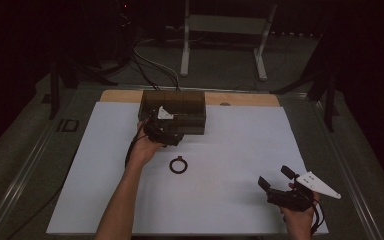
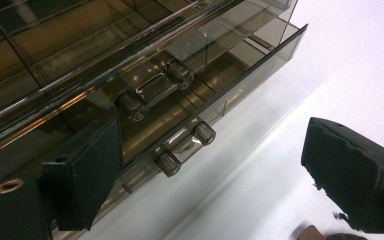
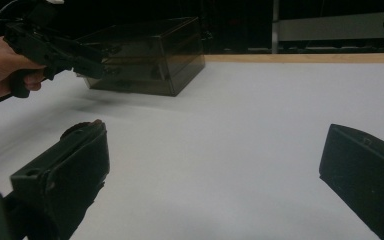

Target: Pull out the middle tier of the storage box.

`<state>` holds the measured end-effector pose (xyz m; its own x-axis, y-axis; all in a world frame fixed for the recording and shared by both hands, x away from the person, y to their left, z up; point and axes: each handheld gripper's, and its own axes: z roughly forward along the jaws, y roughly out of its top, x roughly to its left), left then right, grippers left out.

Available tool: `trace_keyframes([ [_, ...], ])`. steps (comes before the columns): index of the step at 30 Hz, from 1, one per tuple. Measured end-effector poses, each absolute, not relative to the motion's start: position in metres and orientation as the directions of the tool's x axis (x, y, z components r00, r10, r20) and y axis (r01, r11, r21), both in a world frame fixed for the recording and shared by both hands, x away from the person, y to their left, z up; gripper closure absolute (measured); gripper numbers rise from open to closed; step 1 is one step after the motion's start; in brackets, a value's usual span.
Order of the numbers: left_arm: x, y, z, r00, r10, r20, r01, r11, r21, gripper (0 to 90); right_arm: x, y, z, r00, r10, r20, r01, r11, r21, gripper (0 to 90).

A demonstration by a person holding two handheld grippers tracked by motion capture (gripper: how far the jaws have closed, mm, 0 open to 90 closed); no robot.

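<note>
A smoky see-through drawer box (image 1: 172, 111) stands at the back middle of the white sheet (image 1: 240, 150). My left gripper (image 1: 175, 136) is at the box's front, open. In the left gripper view its jaws (image 2: 215, 170) stand wide on either side of the lower drawer's clear handle (image 2: 185, 147) without touching it. The upper handle (image 2: 155, 90) sits just beyond. A black ring (image 1: 178, 164) lies flat on the sheet in front of the box. My right gripper (image 1: 275, 177) hovers open near the front right, nothing between its fingers (image 3: 215, 165). It looks toward the box (image 3: 150, 55) and the left gripper (image 3: 87, 62).
A wooden board edge (image 1: 245, 99) shows behind the sheet. Cables (image 1: 152, 65) and white stand legs (image 1: 185, 50) lie on the floor beyond the table. A metal rail (image 1: 25, 165) runs along the table's left side.
</note>
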<state>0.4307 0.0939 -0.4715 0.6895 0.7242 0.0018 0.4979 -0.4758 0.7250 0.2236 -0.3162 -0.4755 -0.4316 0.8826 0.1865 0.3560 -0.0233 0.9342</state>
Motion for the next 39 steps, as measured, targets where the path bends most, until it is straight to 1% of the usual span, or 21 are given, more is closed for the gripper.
trace_keyframes([
  [6,0.427,0.093,-0.468,0.713,0.701,0.018,0.496,-0.521,0.694,14.0,0.224,-0.317,-0.475,-0.43,0.883,0.188,0.355,-0.026,0.935,0.0],
  [8,0.427,0.093,-0.468,0.713,0.701,0.019,0.498,-0.526,0.69,14.1,0.224,-0.317,-0.475,-0.43,0.883,0.189,0.355,-0.027,0.934,0.0],
  [10,0.429,0.094,-0.466,0.71,0.704,0.016,0.505,-0.524,0.686,16.5,0.224,-0.316,-0.475,-0.431,0.882,0.189,0.356,-0.026,0.934,0.0],
  [11,0.431,0.094,-0.466,0.707,0.707,0.002,0.517,-0.52,0.68,16.7,0.223,-0.316,-0.475,-0.431,0.883,0.188,0.357,-0.025,0.934,0.0],
  [14,0.434,0.092,-0.466,0.708,0.706,0.012,0.521,-0.533,0.667,17.7,0.224,-0.316,-0.475,-0.431,0.883,0.188,0.357,-0.024,0.934,0.0],
  [16,0.436,0.092,-0.468,0.706,0.708,0.005,0.527,-0.53,0.664,18.6,0.224,-0.317,-0.475,-0.43,0.883,0.189,0.356,-0.026,0.934,0.0],
  [17,0.436,0.092,-0.468,0.706,0.708,0.005,0.527,-0.53,0.664,21.6,0.224,-0.317,-0.475,-0.43,0.883,0.189,0.356,-0.026,0.934,0.0],
  [18,0.438,0.092,-0.469,0.697,0.717,-0.015,0.54,-0.51,0.67,21.6,0.224,-0.317,-0.475,-0.43,0.883,0.189,0.357,-0.026,0.934,0.0],
  [20,0.44,0.093,-0.47,0.689,0.724,-0.033,0.55,-0.492,0.675,24.4,0.224,-0.317,-0.475,-0.43,0.883,0.187,0.357,-0.024,0.934,0.0],
  [24,0.44,0.092,-0.471,0.687,0.727,-0.016,0.55,-0.504,0.666,25.9,0.223,-0.318,-0.475,-0.429,0.884,0.187,0.356,-0.025,0.934,0.0],
  [27,0.438,0.093,-0.47,0.693,0.721,-0.02,0.551,-0.51,0.661,26.0,0.223,-0.318,-0.475,-0.429,0.884,0.188,0.357,-0.026,0.934,0.0],
  [32,0.435,0.091,-0.469,0.712,0.702,-0.001,0.542,-0.548,0.637,26.2,0.224,-0.318,-0.475,-0.429,0.884,0.188,0.358,-0.025,0.933,0.0],
  [34,0.436,0.091,-0.469,0.708,0.706,0.001,0.543,-0.546,0.638,26.6,0.224,-0.317,-0.476,-0.43,0.883,0.189,0.362,-0.024,0.932,0.0],
  [37,0.436,0.086,-0.471,0.694,0.719,0.036,0.547,-0.559,0.624,26.5,0.224,-0.316,-0.476,-0.432,0.883,0.186,0.362,-0.02,0.932,0.0],
  [39,0.437,0.084,-0.472,0.69,0.723,0.036,0.55,-0.555,0.624,26.6,0.224,-0.316,-0.476,-0.431,0.883,0.187,0.363,-0.02,0.932,0.0],
])
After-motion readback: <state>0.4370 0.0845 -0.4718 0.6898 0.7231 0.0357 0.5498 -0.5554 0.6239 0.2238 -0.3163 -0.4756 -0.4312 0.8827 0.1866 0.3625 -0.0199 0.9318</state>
